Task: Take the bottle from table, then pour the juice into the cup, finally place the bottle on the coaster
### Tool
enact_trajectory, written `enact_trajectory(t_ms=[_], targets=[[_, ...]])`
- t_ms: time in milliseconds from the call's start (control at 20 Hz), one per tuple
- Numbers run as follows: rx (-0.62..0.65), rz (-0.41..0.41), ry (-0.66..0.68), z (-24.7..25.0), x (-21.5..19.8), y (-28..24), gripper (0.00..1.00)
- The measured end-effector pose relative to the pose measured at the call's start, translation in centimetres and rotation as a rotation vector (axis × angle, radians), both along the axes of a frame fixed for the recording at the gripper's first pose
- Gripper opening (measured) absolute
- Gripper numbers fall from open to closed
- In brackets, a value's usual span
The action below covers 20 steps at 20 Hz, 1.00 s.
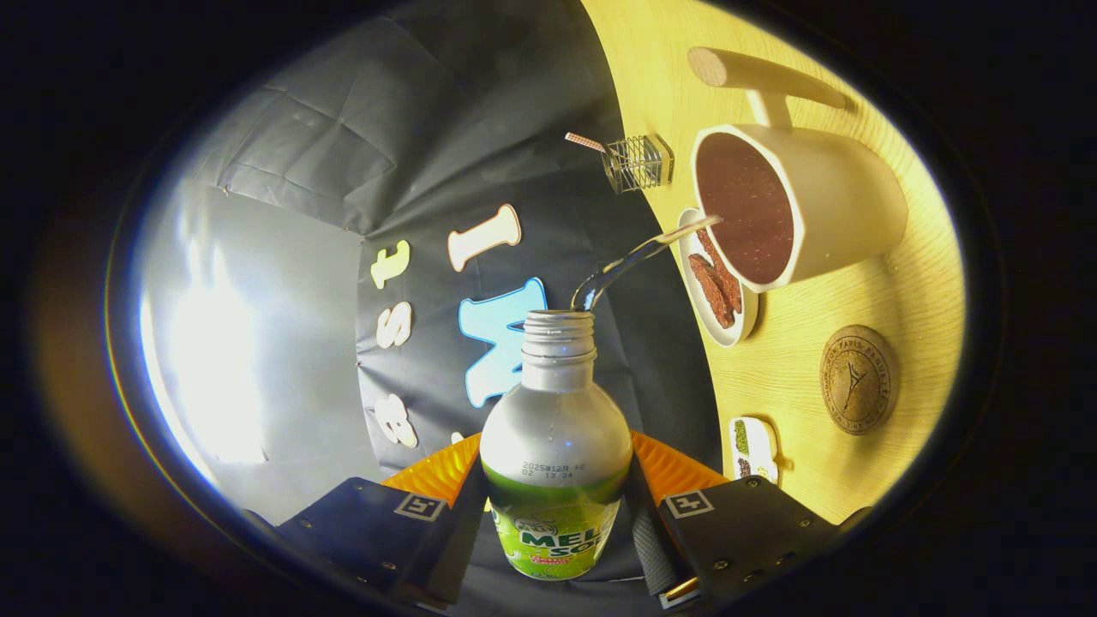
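My gripper (555,506) is shut on a green-labelled bottle (555,446), both fingers pressed against its sides. The gripper is rolled over, so the bottle lies tilted with its open mouth toward the white cup (823,206). A clear stream of liquid (638,257) arcs from the mouth into the cup, which holds a dark brown fill (744,206). The round brown coaster (859,379) lies on the yellow wooden table (806,343), beside the cup and beyond my right finger (660,531).
A small white dish with brown strips (716,287) sits against the cup. A wire basket (638,161) stands farther back, and a pale wooden T-shaped stand (763,77) behind the cup. A small white tray (752,446) lies just ahead of my right finger.
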<state>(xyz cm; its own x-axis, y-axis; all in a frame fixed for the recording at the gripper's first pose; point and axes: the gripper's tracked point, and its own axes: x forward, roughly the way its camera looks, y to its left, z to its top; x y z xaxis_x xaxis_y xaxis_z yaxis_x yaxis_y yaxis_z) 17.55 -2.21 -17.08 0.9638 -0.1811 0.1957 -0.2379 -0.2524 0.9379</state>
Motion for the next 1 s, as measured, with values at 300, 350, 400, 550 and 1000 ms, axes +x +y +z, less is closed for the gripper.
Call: enact_trajectory(t_ms=[300, 350, 400, 550, 1000], targets=[[0.015, -0.005, -0.012, 0.1, 0.0, -0.2, 0.77], [0.021, -0.004, -0.019, 0.4, 0.0, -0.2, 0.77], [0.024, -0.007, -0.026, 0.5, 0.0, -0.2, 0.77], [0.028, -0.014, -0.031, 0.7, 0.1, -0.2, 0.77], [0.083, -0.037, -0.022, 1.1, 0.1, -0.6, 0.77]])
